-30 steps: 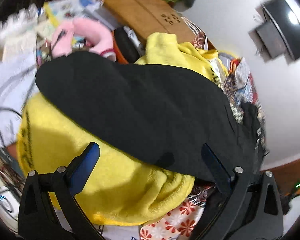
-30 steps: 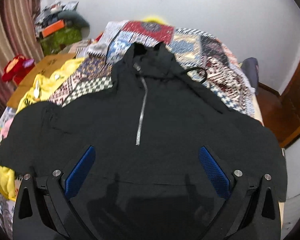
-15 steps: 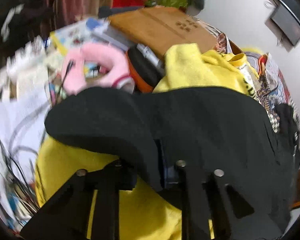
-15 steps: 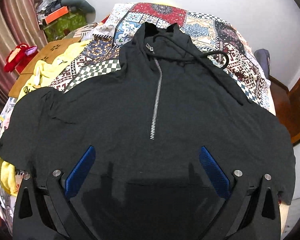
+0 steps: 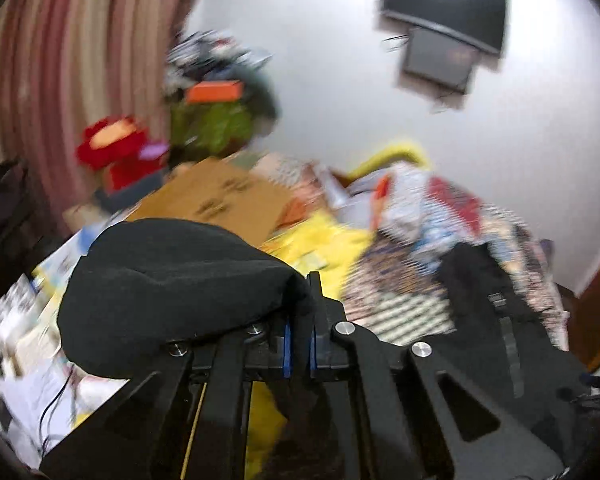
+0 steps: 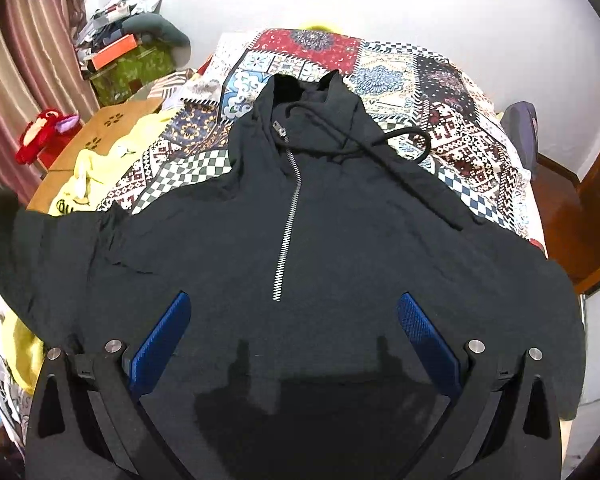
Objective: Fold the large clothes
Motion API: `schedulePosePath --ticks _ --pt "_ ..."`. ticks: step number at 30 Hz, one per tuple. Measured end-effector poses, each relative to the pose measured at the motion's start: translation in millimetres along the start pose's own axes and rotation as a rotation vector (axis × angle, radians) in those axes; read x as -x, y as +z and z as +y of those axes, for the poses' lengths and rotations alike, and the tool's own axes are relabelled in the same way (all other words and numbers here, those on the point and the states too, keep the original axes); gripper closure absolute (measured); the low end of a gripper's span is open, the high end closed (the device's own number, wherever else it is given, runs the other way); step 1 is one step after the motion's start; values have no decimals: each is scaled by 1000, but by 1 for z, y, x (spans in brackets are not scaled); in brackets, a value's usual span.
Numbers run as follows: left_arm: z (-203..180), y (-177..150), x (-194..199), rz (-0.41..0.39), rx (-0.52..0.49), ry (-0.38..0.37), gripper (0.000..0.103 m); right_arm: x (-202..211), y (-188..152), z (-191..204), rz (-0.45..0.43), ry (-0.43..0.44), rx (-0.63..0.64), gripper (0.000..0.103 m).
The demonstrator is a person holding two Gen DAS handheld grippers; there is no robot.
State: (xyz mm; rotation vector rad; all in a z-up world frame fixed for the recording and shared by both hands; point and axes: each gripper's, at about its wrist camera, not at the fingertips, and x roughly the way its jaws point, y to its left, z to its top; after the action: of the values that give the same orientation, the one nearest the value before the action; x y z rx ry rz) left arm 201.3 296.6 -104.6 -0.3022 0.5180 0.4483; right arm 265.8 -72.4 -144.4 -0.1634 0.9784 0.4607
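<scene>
Left claw: the left claw (image 5: pixel 299 340) is clamped tight on a fold of black fabric, its blue pads (image 5: pixel 287 346) pressing the cloth from both sides.
Sleeve: the black hoodie sleeve (image 5: pixel 180 280) bulges up over the left claw's left finger and hangs raised off the bed; in the right wrist view the same sleeve (image 6: pixel 40 248) lifts toward the left edge of the frame.
Right claw: the right claw (image 6: pixel 294 344) hovers with its jaws spread wide, nothing between them, its blue ribbed pads (image 6: pixel 162 340) standing above the lower front of the garment.
Garment: the black hooded pullover with a short silver zip (image 6: pixel 300 260) lies flat, chest up, on the bed, hood toward the far wall, its other sleeve spread out to the right.
Zip: the silver metal zip (image 6: pixel 288 220) runs straight down from the collar to mid-chest.
Drawstring: a black cord (image 6: pixel 404 144) loops off the hood onto the quilt at the right.
Bed: the patchwork quilt of red, blue and checked squares (image 6: pixel 420 80) covers the bed beneath the pullover.
Left of the bed: a crumpled yellow fleece cloth (image 6: pixel 88 176) lies beside a flat brown cardboard box (image 6: pixel 112 128).
Far corner: a red plush toy (image 6: pixel 44 132) sits before the striped pinkish curtain (image 6: pixel 28 60).
Wall: a dark flat screen (image 5: pixel 444 12) is mounted high on the white wall, blurred in the left wrist view.
</scene>
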Motion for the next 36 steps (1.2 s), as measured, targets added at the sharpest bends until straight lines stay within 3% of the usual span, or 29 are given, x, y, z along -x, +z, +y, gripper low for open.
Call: schedulePosePath --ticks 5,10,15,21,25,29,33,36 --pt "-88 19 -1 -18 -107 -147 99 8 -2 -18 -20 -1 -6 0" --pt "-179 4 -14 23 -205 -280 99 17 -7 -42 -29 0 -18 0" --pt "-259 -37 -39 150 -306 -378 99 27 -14 -71 -32 -8 -52 0" --pt "-326 -100 -59 319 -426 -457 99 29 -29 -104 -13 -22 -111 0" --pt "-348 -139 -65 438 -479 -509 99 30 -40 -122 2 -16 -162 0" --pt "-362 -173 -60 494 -576 -493 99 29 -48 -131 24 -16 -194 0" --pt "-361 -189 -49 538 -633 -499 85 32 -51 -130 32 -8 -201 0" --pt "-350 -183 -37 551 -635 -522 56 37 -51 -123 29 -4 -182 0"
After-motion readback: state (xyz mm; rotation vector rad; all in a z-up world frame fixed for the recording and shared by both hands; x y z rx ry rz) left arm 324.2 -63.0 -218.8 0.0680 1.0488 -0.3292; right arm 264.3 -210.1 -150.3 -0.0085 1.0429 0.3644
